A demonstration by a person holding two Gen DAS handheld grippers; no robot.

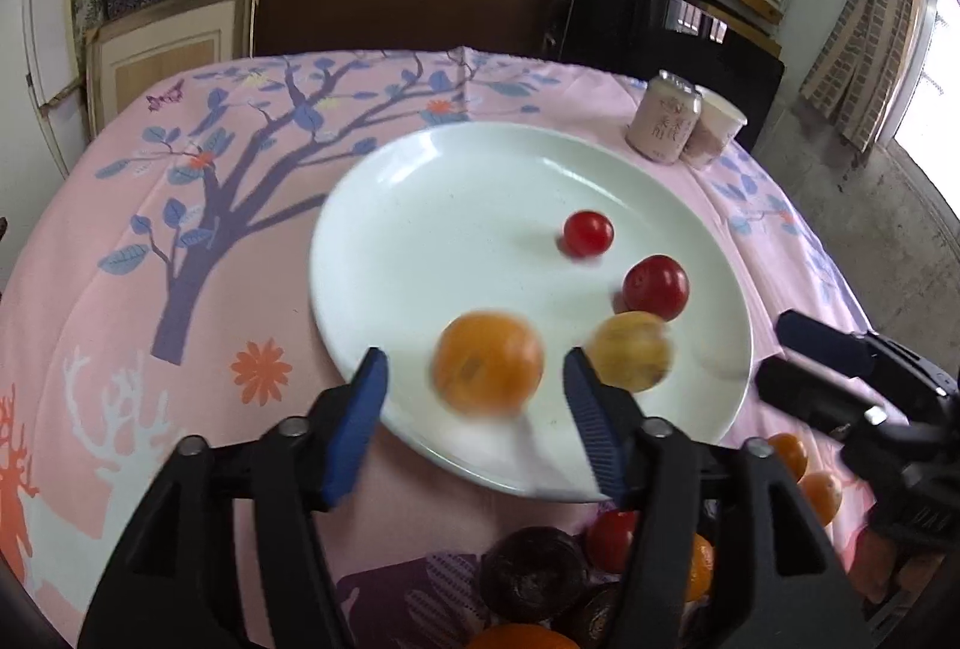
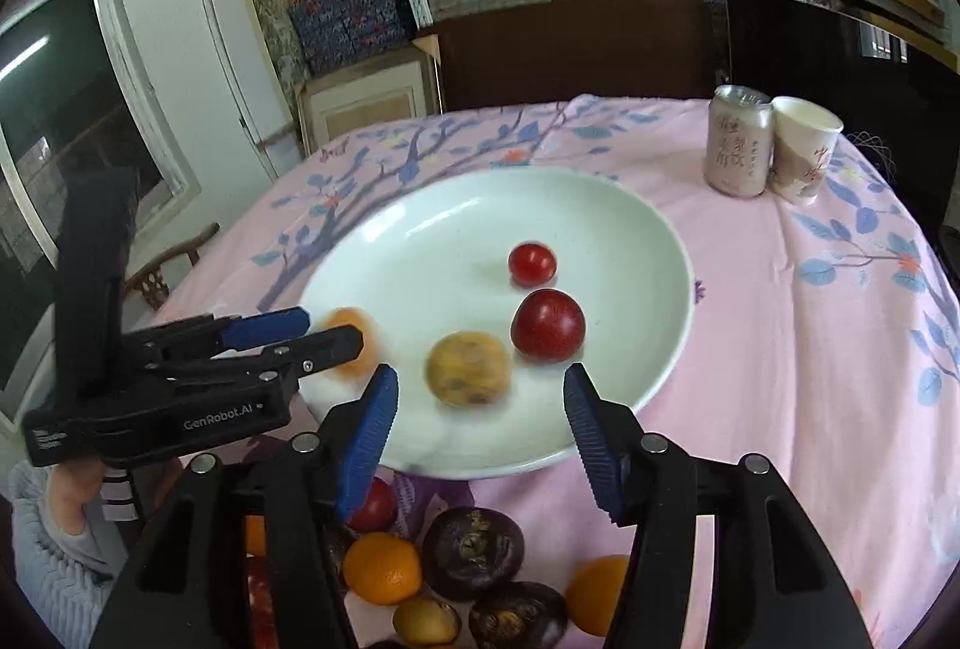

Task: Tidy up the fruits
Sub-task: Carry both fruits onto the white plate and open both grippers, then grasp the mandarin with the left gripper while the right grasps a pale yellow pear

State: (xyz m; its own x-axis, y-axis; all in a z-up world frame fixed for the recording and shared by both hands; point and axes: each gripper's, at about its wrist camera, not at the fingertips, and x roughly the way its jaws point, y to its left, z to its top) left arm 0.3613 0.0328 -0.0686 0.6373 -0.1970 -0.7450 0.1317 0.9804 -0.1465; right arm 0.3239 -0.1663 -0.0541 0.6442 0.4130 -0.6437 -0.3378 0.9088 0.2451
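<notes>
Both blue-padded grippers, left (image 1: pixel 474 397) and right (image 2: pixel 480 409), agape and empty above round white plate (image 1: pixel 456 205). On plate: orange fruit (image 1: pixel 487 362), yellow fruit (image 2: pixel 468 368), two red ones. Beyond, pink can (image 2: pixel 738 139) beside paper cup (image 2: pixel 804 145); loose fruit pile (image 2: pixel 474 553) near table edge.

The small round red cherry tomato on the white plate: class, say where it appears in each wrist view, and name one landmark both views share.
Left wrist view: the small round red cherry tomato lies right of centre, farthest back of the fruits on the white plate.
Right wrist view: it lies just right of centre on that plate.
Shared landmark: the pale pink drink can at the table's far right.
</notes>
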